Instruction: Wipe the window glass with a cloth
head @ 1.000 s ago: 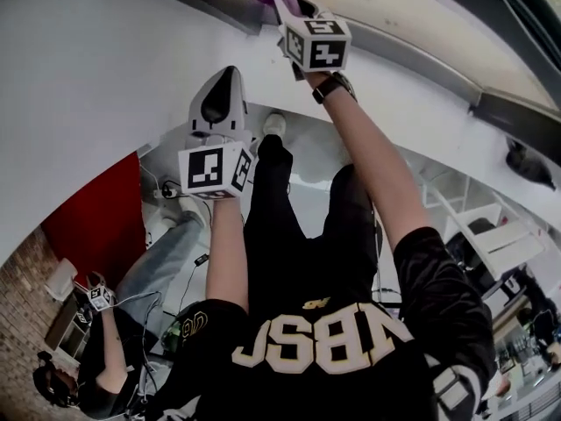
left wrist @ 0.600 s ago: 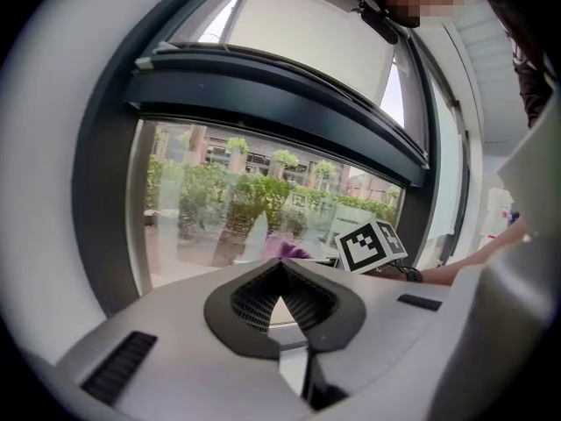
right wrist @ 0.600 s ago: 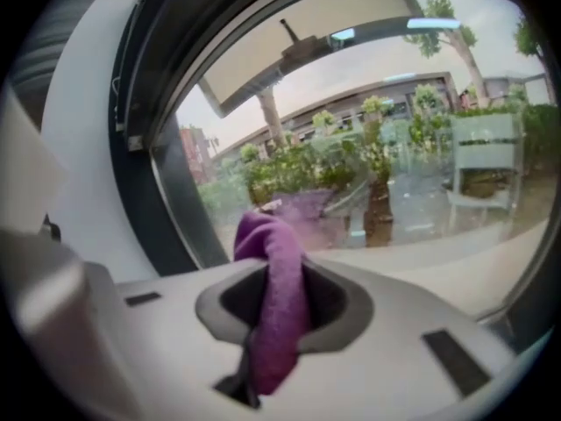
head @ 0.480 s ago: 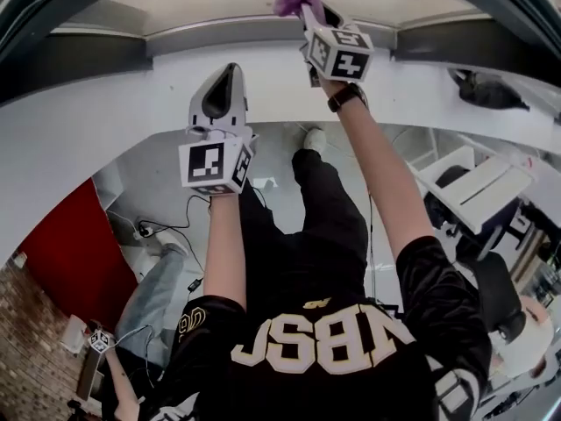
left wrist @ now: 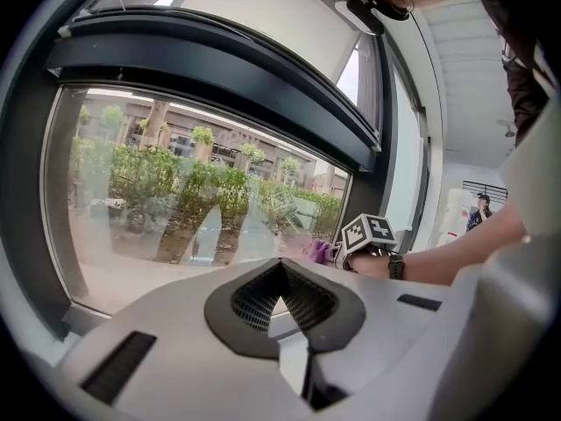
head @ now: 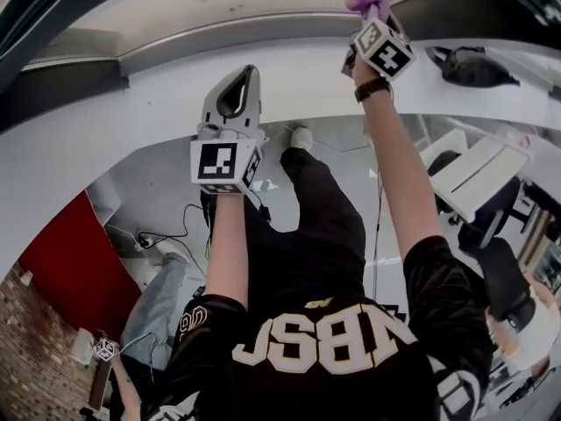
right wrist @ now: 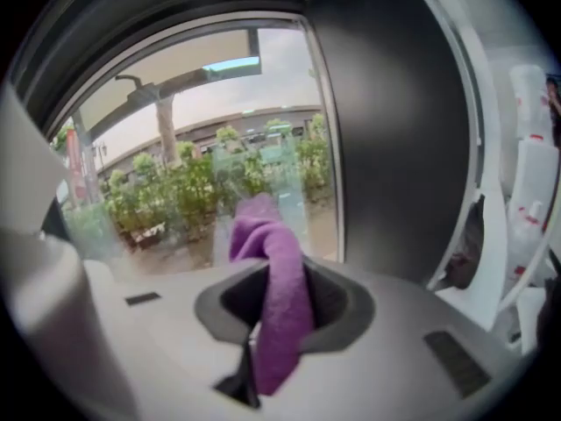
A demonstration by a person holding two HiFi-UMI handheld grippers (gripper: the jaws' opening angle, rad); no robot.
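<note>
Pinching the purple cloth [right wrist: 279, 261] between its fingers, the right gripper [right wrist: 279, 323] holds it up close to the window glass [right wrist: 166, 174], beside the dark frame [right wrist: 394, 147] on the right. Wiping looks under way, though no streaks or cleaned patches show how much remains. The left gripper [left wrist: 285, 301] hangs aside, fingers pressed together on nothing.

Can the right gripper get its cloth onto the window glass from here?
Probably yes: the right gripper holds the purple cloth up close to the window glass, beside the dark frame, and nothing stands between them.
</note>
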